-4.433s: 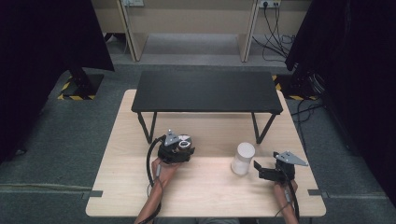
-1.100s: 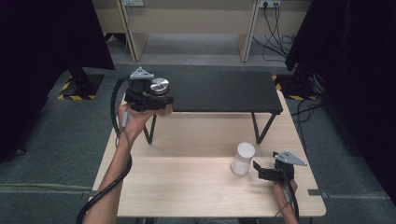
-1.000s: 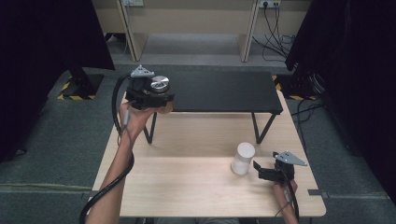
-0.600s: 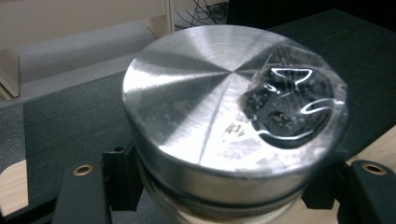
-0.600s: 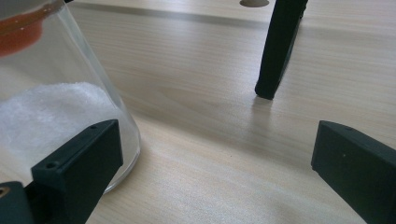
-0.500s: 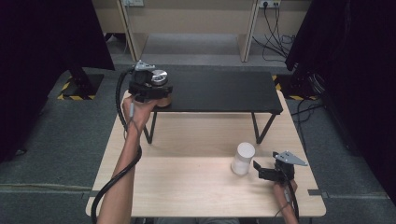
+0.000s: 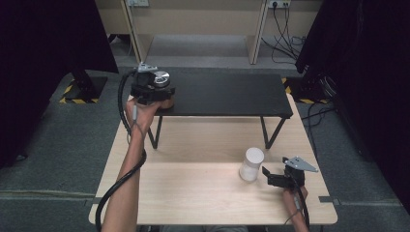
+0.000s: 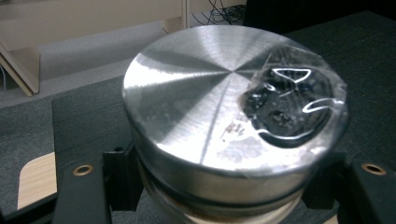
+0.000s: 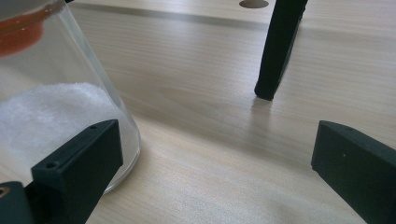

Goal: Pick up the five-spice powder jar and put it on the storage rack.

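Jar [image 8: 233, 135] with a brushed metal lid, clamped between the jaws of the left hand-held gripper [image 7: 151, 89], sits over the left end of the black raised shelf [image 7: 227, 94]; we cannot read its contents. On the tabletop [image 7: 193, 193] we note a clear container [image 9: 51, 88] part-filled with white granules, just beside the right hand-held gripper [image 7: 275, 178], whose jaws stand apart, holding nothing.

The lid [image 8: 219, 93] is brushed metal, shiny, with a wrinkled clear film patch stuck on it. Beside the matt black plastic fingers [image 9: 79, 163], the jar [image 9: 60, 93] is smooth clear glass. The tabletop [image 9: 224, 154] is pale matt wood.
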`<action>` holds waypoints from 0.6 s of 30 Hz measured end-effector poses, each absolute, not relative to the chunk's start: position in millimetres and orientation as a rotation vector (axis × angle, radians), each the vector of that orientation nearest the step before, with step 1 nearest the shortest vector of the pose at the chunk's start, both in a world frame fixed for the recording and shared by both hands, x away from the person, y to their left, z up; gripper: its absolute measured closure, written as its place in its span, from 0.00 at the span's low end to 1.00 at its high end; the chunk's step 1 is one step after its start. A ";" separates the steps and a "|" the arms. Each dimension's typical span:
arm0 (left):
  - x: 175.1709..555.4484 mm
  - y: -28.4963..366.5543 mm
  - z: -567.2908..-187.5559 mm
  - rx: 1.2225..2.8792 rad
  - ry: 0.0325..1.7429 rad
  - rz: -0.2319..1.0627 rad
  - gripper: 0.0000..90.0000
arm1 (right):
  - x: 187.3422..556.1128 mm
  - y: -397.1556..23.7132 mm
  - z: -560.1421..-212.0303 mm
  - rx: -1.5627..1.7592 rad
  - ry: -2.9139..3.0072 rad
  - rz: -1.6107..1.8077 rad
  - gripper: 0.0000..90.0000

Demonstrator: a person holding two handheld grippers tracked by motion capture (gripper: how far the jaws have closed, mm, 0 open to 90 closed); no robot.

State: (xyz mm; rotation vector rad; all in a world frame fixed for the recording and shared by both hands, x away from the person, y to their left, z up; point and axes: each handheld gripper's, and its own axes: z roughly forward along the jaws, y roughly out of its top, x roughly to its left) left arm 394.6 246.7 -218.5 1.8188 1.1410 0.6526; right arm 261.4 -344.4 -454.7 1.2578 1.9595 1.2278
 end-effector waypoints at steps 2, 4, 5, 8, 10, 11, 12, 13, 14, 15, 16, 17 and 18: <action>395.7 246.9 -218.8 1.813 1.139 0.656 0.34 | 261.5 -344.8 -454.8 1.259 1.959 1.230 0.02; 397.0 247.5 -218.7 1.811 1.138 0.661 0.34 | 261.4 -345.0 -454.9 1.261 1.958 1.232 0.02; 397.3 248.0 -219.6 1.806 1.139 0.661 0.34 | 261.1 -345.0 -455.1 1.260 1.956 1.233 0.02; 398.9 250.7 -224.7 1.805 1.143 0.654 0.34 | 261.1 -344.8 -455.0 1.255 1.959 1.231 0.02; 397.6 251.2 -227.1 1.800 1.132 0.661 0.34 | 261.1 -344.6 -454.9 1.256 1.959 1.230 0.02; 397.3 251.2 -227.6 1.799 1.131 0.662 0.34 | 261.2 -344.6 -454.9 1.257 1.959 1.229 0.02; 396.6 251.1 -228.6 1.796 1.129 0.665 0.34 | 261.1 -344.6 -455.0 1.257 1.958 1.230 0.02; 396.2 251.5 -230.0 1.791 1.125 0.668 0.34 | 261.0 -344.6 -455.0 1.258 1.957 1.230 0.02; 396.0 251.7 -230.6 1.790 1.123 0.669 0.34 | 261.0 -344.5 -455.0 1.258 1.957 1.230 0.02; 396.1 251.9 -230.8 1.790 1.120 0.669 0.34 | 261.0 -344.6 -455.0 1.257 1.957 1.230 0.02; 396.4 252.4 -230.6 1.792 1.118 0.667 0.34 | 261.0 -344.6 -455.0 1.257 1.957 1.230 0.02; 396.6 252.8 -230.2 1.794 1.118 0.665 0.34 | 261.1 -344.6 -454.9 1.257 1.958 1.229 0.02; 397.0 253.1 -229.3 1.798 1.117 0.663 0.34 | 261.1 -344.5 -454.9 1.257 1.958 1.229 0.02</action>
